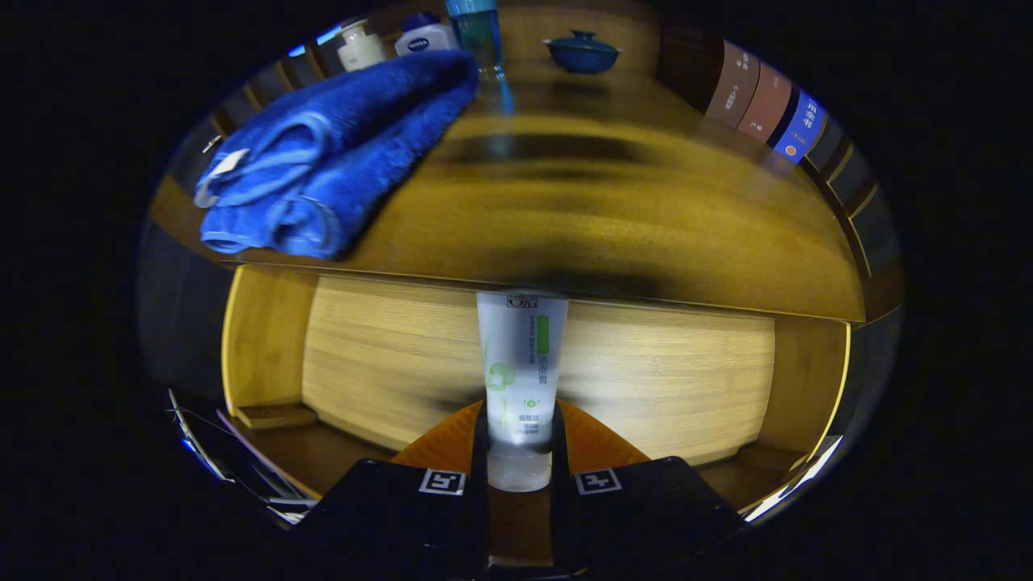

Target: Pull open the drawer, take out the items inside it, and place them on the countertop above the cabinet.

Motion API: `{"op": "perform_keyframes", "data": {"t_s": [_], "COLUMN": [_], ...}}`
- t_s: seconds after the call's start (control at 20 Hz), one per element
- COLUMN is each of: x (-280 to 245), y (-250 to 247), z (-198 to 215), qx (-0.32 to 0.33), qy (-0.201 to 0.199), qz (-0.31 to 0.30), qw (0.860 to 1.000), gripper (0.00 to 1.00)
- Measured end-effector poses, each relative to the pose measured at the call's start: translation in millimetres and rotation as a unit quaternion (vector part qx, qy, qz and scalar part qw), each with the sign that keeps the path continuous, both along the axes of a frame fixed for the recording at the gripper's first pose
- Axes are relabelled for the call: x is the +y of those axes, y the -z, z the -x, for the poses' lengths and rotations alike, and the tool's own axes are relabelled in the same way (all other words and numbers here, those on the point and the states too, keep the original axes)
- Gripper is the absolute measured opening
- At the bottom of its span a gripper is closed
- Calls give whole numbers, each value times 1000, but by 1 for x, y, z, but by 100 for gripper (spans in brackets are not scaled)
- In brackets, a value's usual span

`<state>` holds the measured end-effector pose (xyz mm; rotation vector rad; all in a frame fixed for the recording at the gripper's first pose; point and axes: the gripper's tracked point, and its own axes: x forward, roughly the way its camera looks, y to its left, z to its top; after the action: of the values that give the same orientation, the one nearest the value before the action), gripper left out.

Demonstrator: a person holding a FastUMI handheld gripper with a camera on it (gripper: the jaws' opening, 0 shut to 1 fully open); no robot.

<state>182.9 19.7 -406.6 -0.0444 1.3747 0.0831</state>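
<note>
My gripper point(520, 456) is shut on a white cosmetic tube point(520, 363) with green print. Both fingers press on the tube's lower part near its clear cap, and the tube stands upright between them. The tube's top end reaches the front edge of the wooden countertop point(613, 218). Below that edge, behind the tube, is the open drawer point(662, 379) with its pale wooden inside. A folded blue towel point(331, 153) lies on the countertop, beyond the fingers to the left.
At the back of the countertop stand a white jar point(359, 44), a white and blue bottle point(425, 36), a tall blue bottle point(478, 32) and a blue lidded bowl point(582, 52). Several books point(767, 101) stand at the back right. Bare wood lies between towel and books.
</note>
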Motion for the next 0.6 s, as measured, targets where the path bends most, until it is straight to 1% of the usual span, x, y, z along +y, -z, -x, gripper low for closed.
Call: {"op": "perform_keyframes", "data": {"t_s": [0.1, 0.3, 0.5, 0.6], "x": [5, 3, -4, -5], "y": [-15, -33, -49, -54], "z": [11, 24, 21, 20], "qx": [0, -8, -19, -22], "qy": [-3, -4, 14, 14], "qz": [-21, -35, -48, -50], "qw": [1000, 999, 999, 998], "gripper": [34, 34, 34, 34]}}
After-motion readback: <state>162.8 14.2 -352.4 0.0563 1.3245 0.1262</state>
